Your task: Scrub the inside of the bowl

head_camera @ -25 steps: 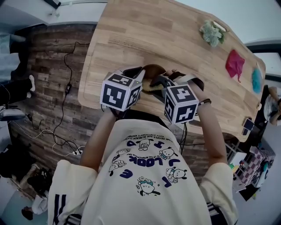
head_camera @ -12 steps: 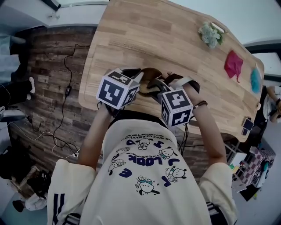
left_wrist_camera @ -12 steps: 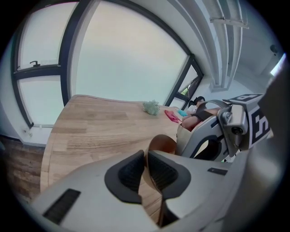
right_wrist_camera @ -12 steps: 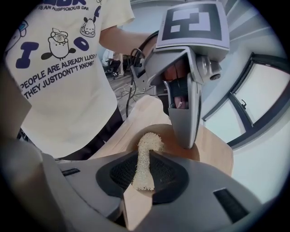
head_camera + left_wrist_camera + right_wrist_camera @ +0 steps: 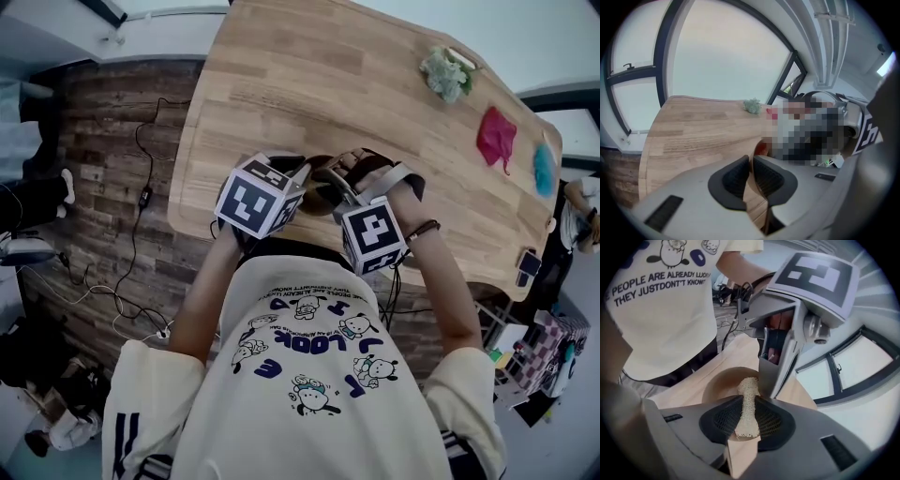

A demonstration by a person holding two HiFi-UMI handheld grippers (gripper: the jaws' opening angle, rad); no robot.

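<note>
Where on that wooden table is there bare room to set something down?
Free: the wide bare table between the bowl and the far edge, running left from the green clump. Busier: the right end, with a pink cloth and a teal item. Crowded: the near edge around the bowl.

1. The left hand-held gripper (image 5: 300, 176), jaws just easing wider on the bowl (image 5: 721, 380) rim, crowds the right hand-held gripper (image 5: 339, 184) and its scrubber (image 5: 749, 391).
2. Beyond the bowl the worktop (image 5: 309, 84) lies bare.
3. A green cloth (image 5: 446, 73) and a red cloth (image 5: 497, 138) sit far right.
</note>
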